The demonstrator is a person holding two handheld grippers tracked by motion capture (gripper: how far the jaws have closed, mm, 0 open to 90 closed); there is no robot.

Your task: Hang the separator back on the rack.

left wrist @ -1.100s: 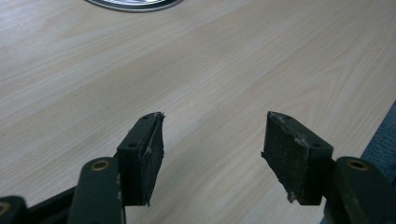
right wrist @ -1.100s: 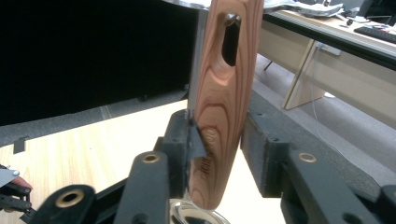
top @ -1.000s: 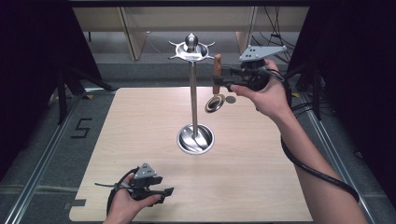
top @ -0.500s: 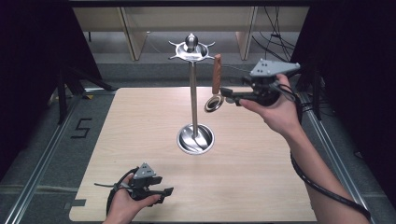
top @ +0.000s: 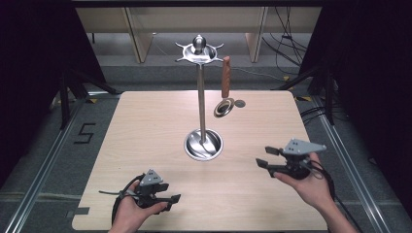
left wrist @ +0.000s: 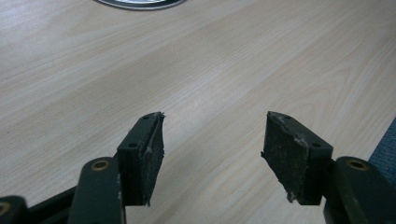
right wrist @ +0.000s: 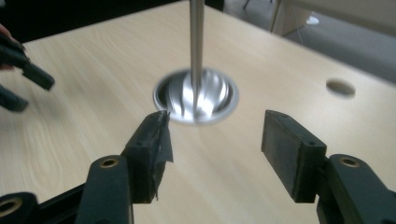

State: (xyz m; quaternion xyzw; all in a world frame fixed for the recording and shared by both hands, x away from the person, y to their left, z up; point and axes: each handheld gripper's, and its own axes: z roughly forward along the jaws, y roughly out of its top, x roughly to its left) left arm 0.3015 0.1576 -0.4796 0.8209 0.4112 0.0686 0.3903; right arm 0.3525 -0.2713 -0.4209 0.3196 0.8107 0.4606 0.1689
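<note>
A metal utensil stand (top: 201, 104) rises from a round steel base (top: 203, 144) at mid table, with a hooked crown (top: 198, 51) on top. A wooden-handled strainer spoon (top: 225, 90) hangs from a hook on the crown's right side. My right gripper (top: 265, 157) is held open above the table's right front, aimed left toward the base (right wrist: 196, 95); nothing is between its pads (right wrist: 287, 144). My left gripper (top: 172, 200) rests low at the front left, open and empty, its pads (left wrist: 149, 154) over bare wood.
The light wooden table (top: 145, 131) has a small round hole (top: 240, 103) near the far edge. Metal rails (top: 43, 165) run along both sides of the table. Cables (top: 286, 48) lie on the floor behind. The other gripper (right wrist: 18, 70) shows at the right gripper view's left edge.
My right gripper let go of the spoon, which now hangs on the stand's hook, and drew back toward the table's right front. The left gripper stayed put.
</note>
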